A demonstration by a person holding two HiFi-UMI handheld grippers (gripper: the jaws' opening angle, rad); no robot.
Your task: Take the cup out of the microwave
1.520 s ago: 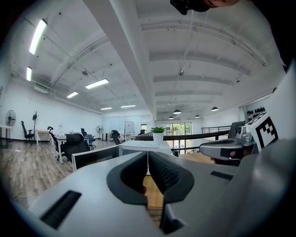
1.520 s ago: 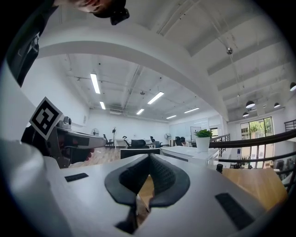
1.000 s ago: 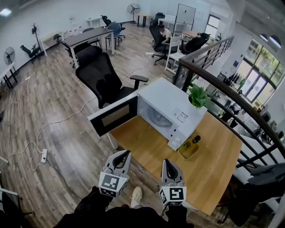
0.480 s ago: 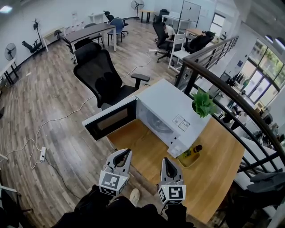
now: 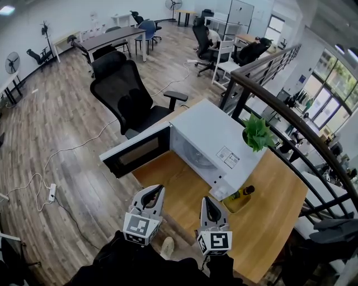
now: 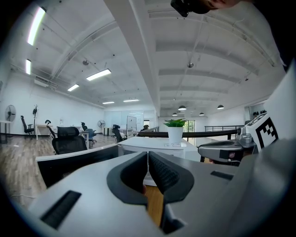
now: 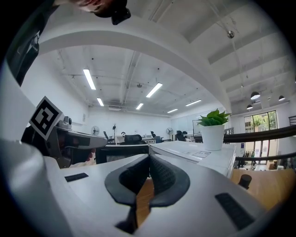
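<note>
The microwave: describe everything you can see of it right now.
The white box-shaped microwave stands on the light wooden table. Its dark-windowed door is swung open to the left, out past the table edge. The pale cavity shows at a slant; what it holds cannot be made out. A printed label lies on its top, and a small green plant in a white pot stands at the top's right end.

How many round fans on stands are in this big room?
3. One round standing fan at the left edge, one further along that wall, one at the room's far end. More may be hidden.
</note>
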